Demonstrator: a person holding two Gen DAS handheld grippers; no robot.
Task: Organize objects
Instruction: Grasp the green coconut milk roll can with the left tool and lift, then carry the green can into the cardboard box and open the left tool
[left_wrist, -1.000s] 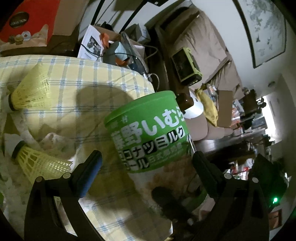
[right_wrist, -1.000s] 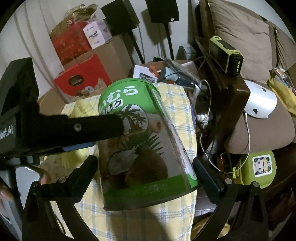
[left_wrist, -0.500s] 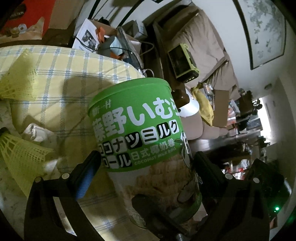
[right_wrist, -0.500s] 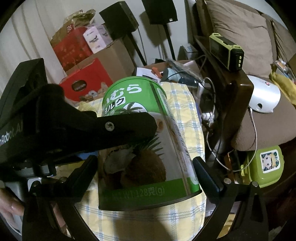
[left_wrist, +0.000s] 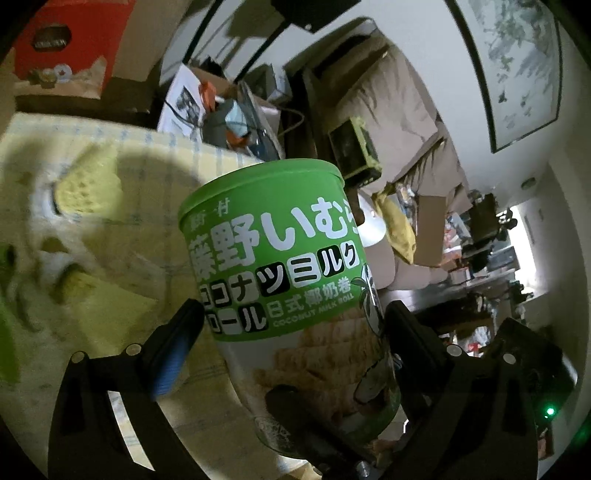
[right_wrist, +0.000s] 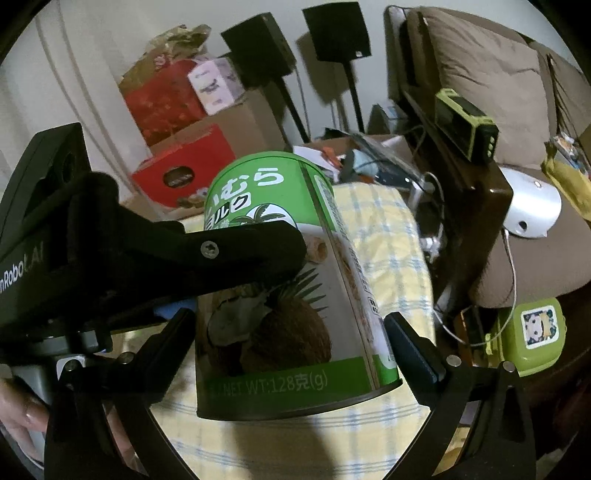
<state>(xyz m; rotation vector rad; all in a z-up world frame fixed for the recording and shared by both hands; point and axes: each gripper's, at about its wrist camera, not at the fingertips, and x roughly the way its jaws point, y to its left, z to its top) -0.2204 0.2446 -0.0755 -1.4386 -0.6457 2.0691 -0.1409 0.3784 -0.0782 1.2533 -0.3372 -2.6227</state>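
Left wrist view shows the green can (left_wrist: 295, 280) now lifted off the checked cloth (left_wrist: 155, 155), tilted, pinched in your left gripper (left_wrist: 293, 325), while your right gripper (right_wrist: 290, 332) stays wide open around its base. The cloth's right edge lies close by, clutter beyond; set it down further left.

Can (right_wrist: 280, 280) sits between both grippers' fingers, over the tablecloth (right_wrist: 388, 266). Boxes (right_wrist: 184, 173) at 11 o'clock behind it, speakers (right_wrist: 336, 33) at 12. Sofa (right_wrist: 498, 74) at 2. Shuttlecock (left_wrist: 88, 181), prob. on the cloth, at 9 in left-wrist view.
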